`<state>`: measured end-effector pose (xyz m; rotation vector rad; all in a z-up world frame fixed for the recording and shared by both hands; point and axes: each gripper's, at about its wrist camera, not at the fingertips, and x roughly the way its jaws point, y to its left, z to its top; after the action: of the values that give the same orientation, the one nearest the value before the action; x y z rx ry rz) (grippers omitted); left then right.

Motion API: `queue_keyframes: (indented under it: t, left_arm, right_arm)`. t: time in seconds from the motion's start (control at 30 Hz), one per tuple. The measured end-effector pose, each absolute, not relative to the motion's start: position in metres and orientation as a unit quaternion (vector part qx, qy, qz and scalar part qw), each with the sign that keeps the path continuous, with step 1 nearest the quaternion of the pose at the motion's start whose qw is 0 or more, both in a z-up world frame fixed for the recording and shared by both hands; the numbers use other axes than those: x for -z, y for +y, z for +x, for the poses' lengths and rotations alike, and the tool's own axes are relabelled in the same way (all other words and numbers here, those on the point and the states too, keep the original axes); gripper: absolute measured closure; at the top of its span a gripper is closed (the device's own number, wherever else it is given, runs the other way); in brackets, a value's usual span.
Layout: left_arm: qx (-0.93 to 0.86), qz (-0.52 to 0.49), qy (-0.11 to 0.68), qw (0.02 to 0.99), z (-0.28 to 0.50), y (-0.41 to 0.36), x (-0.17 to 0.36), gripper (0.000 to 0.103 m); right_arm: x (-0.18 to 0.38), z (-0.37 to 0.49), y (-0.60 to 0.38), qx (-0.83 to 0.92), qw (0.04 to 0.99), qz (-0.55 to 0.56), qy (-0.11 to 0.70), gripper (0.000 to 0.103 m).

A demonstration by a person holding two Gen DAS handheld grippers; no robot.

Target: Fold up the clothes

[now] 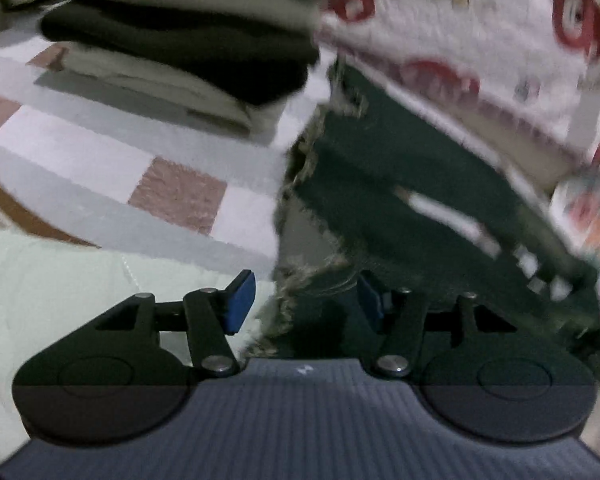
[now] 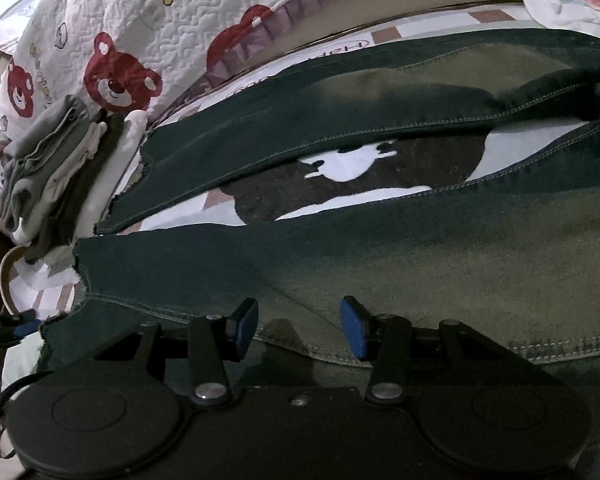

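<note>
Reaching for the jeans (image 2: 380, 248): my left gripper (image 1: 306, 300) and right gripper (image 2: 300, 328) gape empty; next, pinch the frayed hem (image 1: 300, 280) at twelve o'clock.

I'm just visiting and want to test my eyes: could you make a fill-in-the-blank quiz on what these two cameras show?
1. Both legs of the dark jeans lie spread on the ____.
2. The quilt is printed with red ____.
3. The left gripper and the right gripper both have their jaws ____.
4. The folded clothes sit in a ____.

Missing words: bed; bears; open; stack
</note>
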<state>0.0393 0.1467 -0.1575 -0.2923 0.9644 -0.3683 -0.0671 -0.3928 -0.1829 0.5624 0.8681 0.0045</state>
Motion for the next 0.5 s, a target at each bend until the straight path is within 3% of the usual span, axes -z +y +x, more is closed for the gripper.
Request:
queue_keyframes:
  t: [0.03, 0.07, 0.4, 0.43, 0.5]
  left_arm:
    - [0.197, -0.142, 0.467, 0.850, 0.038, 0.145, 0.159, 0.082]
    - [0.218, -0.145, 0.475, 0.840, 0.036, 0.143, 0.161, 0.099]
    - [0.246, -0.152, 0.462, 0.838, 0.019, 0.140, 0.157, 0.097]
    - [0.241, -0.152, 0.465, 0.838, 0.021, 0.140, 0.159, 0.090]
    - [0.237, -0.155, 0.474, 0.834, 0.026, 0.141, 0.163, 0.063]
  right_arm:
    - [0.183, -0.067, -0.393, -0.002, 0.869, 0.270, 0.415, 0.052]
    - [0.184, -0.067, -0.394, -0.002, 0.868, 0.272, 0.416, 0.052]
    - [0.192, -0.062, -0.393, 0.000, 0.863, 0.267, 0.428, 0.051]
    - [0.192, -0.062, -0.393, 0.000, 0.863, 0.267, 0.428, 0.051]
    - [0.192, -0.062, -0.393, 0.000, 0.863, 0.269, 0.427, 0.051]
